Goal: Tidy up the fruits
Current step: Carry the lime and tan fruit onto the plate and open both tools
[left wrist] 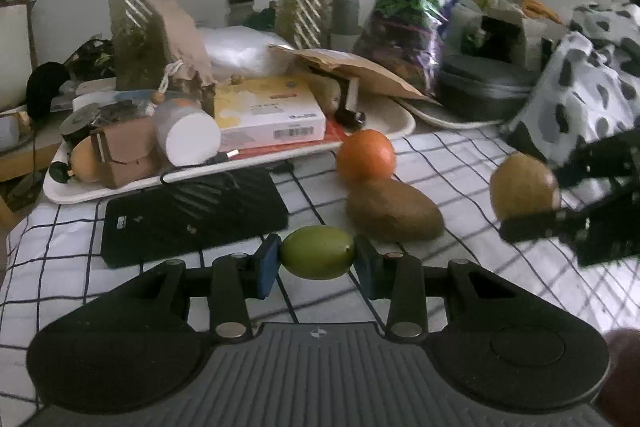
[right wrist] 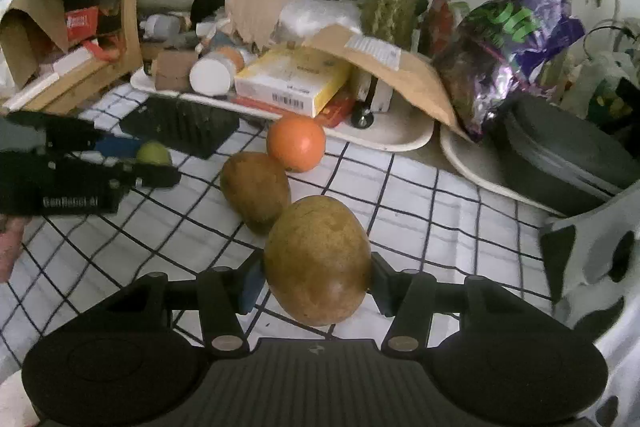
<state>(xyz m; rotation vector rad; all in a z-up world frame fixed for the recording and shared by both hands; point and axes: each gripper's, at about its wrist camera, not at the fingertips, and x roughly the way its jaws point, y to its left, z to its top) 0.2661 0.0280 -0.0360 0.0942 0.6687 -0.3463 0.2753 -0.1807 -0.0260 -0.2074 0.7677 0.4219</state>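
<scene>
My left gripper (left wrist: 317, 259) clamps a small green fruit (left wrist: 317, 252) end to end between its blue pads (left wrist: 267, 265), just above the checked cloth (left wrist: 60, 243). My right gripper (right wrist: 318, 281) is closed on a large brown-yellow fruit (right wrist: 318, 259), smooth and egg-shaped, darker at its base. Between them, on the cloth, a brown fruit (right wrist: 255, 191) lies touching an orange (right wrist: 296, 143) behind it. A black pad (left wrist: 192, 215) lies flat to the left. Beyond, a white tray (left wrist: 394, 123) crowded with a yellow box (left wrist: 268, 111), cartons and a brown envelope (left wrist: 352, 67) marks the far edge, backed by plant trunks and a purple bag (left wrist: 412, 27). A spotted cloth (left wrist: 592, 75) bounds the right. Bare checked cloth lies open in front of both grippers.
</scene>
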